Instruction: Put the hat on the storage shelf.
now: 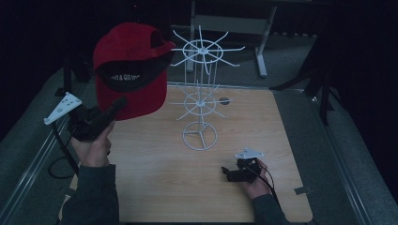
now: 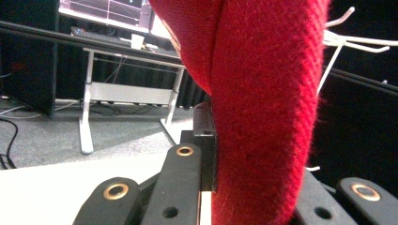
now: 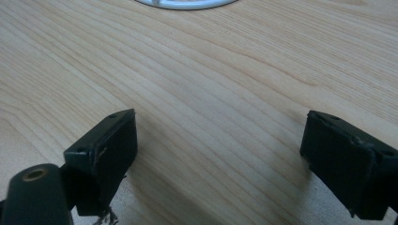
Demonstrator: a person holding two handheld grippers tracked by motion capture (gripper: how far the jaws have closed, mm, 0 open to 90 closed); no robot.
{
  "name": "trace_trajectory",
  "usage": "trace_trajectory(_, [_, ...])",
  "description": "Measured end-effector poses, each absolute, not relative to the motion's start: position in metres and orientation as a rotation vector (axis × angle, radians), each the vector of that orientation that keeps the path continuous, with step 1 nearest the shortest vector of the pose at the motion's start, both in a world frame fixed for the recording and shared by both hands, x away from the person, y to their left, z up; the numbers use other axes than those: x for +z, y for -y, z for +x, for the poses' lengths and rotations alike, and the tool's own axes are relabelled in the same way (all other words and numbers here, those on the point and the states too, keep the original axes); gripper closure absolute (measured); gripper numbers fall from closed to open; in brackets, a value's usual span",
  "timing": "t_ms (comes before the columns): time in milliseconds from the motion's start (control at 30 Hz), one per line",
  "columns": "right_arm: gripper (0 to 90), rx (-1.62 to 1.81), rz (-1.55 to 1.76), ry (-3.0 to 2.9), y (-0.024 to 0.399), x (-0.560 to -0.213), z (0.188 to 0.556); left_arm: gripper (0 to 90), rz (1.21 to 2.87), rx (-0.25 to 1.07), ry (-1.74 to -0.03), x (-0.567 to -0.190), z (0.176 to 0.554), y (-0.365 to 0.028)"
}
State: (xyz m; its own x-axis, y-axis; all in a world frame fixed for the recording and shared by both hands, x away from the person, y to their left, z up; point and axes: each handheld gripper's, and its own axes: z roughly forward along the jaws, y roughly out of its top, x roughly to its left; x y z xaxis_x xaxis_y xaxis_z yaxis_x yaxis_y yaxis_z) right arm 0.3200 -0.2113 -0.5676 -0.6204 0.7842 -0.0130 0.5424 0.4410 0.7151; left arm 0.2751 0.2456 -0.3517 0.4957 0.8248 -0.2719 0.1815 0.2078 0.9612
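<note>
Beside wire rack (image 1: 201, 89), fuzzy red cap (image 1: 133, 65)

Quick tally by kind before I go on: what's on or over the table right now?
Caps: 1, red cap, held in the left gripper
Wire racks: 1, white rack
Grippers: 2, the left one and the right gripper, open over the table
Total: 4

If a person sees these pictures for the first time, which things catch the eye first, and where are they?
First comes the red cap, held up in the air at the left by the left gripper, which is shut on its brim. Next is the white wire rack, standing at the middle of the wooden table. The right gripper rests open, low at the right.
</note>
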Motion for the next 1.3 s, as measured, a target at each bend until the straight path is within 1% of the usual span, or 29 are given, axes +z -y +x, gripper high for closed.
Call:
trace_trajectory(133, [11.2, 0.983, 1.13, -2.354, 0.211, -0.568, 0.32, 84.7, 1.325, 0.572, -0.998, -0.358, 0.274, -0.245])
trace_trajectory(600, [11.2, 0.985, 1.131, -2.352, 0.211, -0.568, 0.32, 84.6, 1.408, 0.546, -1.025, -0.409, 0.28, -0.234])
trace_trajectory(933, [11.2, 0.987, 1.13, -2.35, 0.211, -0.568, 0.32, 84.3, 1.46, 0.525, -1.052, -0.427, 0.285, -0.225])
trace_trajectory(1067, [11.2, 0.986, 1.131, -2.35, 0.211, -0.568, 0.32, 83.9, 1.503, 0.493, -1.05, -0.434, 0.288, -0.224])
trace_trajectory(1300, [11.2, 0.986, 1.131, -2.351, 0.211, -0.568, 0.32, 81.5, 1.551, 0.496, -1.04, -0.437, 0.29, -0.225])
